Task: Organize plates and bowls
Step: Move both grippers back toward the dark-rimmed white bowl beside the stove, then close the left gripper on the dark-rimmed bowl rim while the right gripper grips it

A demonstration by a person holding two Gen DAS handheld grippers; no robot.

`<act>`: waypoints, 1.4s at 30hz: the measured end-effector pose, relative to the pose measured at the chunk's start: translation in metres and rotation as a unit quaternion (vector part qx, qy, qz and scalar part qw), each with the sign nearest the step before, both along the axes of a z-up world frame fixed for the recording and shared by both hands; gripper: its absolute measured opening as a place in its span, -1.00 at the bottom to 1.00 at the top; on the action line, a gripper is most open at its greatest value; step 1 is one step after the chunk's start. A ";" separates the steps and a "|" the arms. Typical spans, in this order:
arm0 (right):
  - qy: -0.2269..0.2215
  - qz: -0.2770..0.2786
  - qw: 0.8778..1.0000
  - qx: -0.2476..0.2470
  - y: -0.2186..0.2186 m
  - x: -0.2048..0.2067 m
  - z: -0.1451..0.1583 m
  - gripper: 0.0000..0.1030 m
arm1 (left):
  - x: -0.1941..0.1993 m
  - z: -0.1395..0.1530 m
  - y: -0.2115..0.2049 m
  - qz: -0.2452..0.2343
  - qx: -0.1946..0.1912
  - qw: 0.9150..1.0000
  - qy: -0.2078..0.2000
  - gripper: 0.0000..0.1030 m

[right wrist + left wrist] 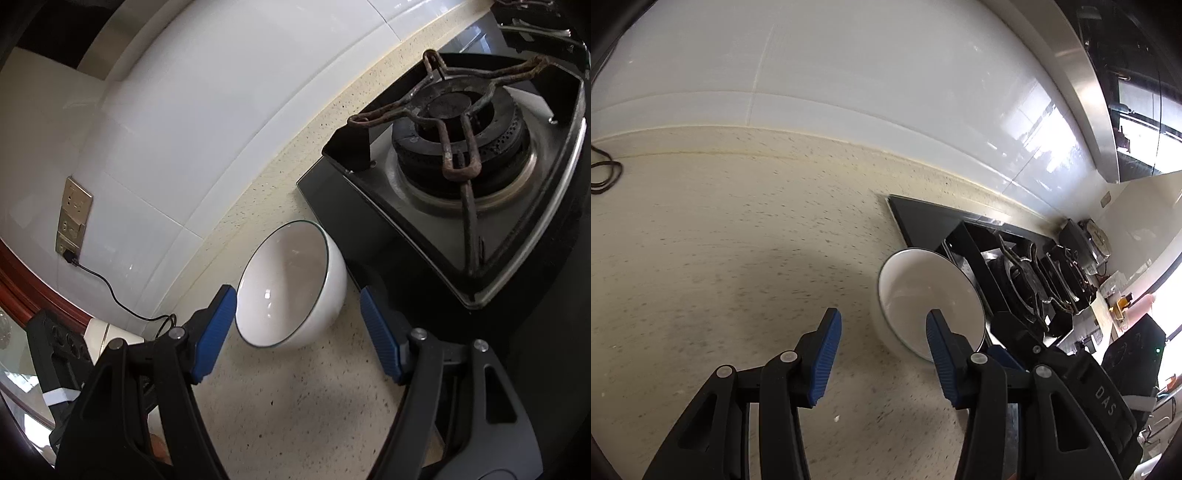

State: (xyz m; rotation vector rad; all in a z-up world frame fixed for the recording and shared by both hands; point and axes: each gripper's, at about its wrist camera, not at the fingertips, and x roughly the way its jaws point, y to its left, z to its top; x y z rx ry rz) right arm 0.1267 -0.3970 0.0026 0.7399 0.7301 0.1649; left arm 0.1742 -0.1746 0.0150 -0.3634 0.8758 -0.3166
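While nothing sits between either pair of my blue pads, item one is the white bowl (291, 284): upright on the speckled cream countertop (295, 406), dark-rimmed, empty, just beside the near left corner of the black gas hob (388, 236).

Right gripper (297, 330): jaws wide apart, gripping nothing. In its view the bowl lies at 12 o'clock of the fingertips, just beyond them; the left pad overlaps the bowl's rim in the picture, and I cannot tell whether it touches.

Left gripper (882, 356): jaws partly open, empty. In its view the bowl (923, 291) lies at 1 o'clock, partly behind my right pad, with bare counter between the pads. My right gripper's black body (1082, 384) shows at 3 o'clock.

Surroundings: rusty burner grate (454, 122) at 2 o'clock of the bowl in the right view; white tiled wall (221, 110) at 11 o'clock; wall socket (74, 218) with a black cable (110, 291) at 9 o'clock.
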 end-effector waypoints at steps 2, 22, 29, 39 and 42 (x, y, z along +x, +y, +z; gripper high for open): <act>0.000 0.004 1.000 0.002 0.002 0.005 -0.002 0.40 | 0.007 -0.003 -0.005 0.000 0.001 1.000 0.006 -0.05; 0.012 0.025 0.997 -0.069 0.017 0.028 -0.011 -0.37 | 0.030 -0.029 -0.022 0.004 0.036 0.998 0.046 -0.60; 0.009 0.033 0.997 -0.074 0.028 0.026 -0.016 -0.39 | 0.017 -0.029 -0.013 0.012 0.033 0.998 0.049 -0.64; 0.001 0.045 0.996 -0.078 0.043 0.007 -0.007 -0.39 | -0.008 -0.022 0.006 0.026 0.023 0.998 0.042 -0.65; -0.002 0.054 0.996 -0.077 0.051 0.002 -0.004 -0.39 | -0.019 -0.020 0.017 0.035 0.020 0.998 0.040 -0.65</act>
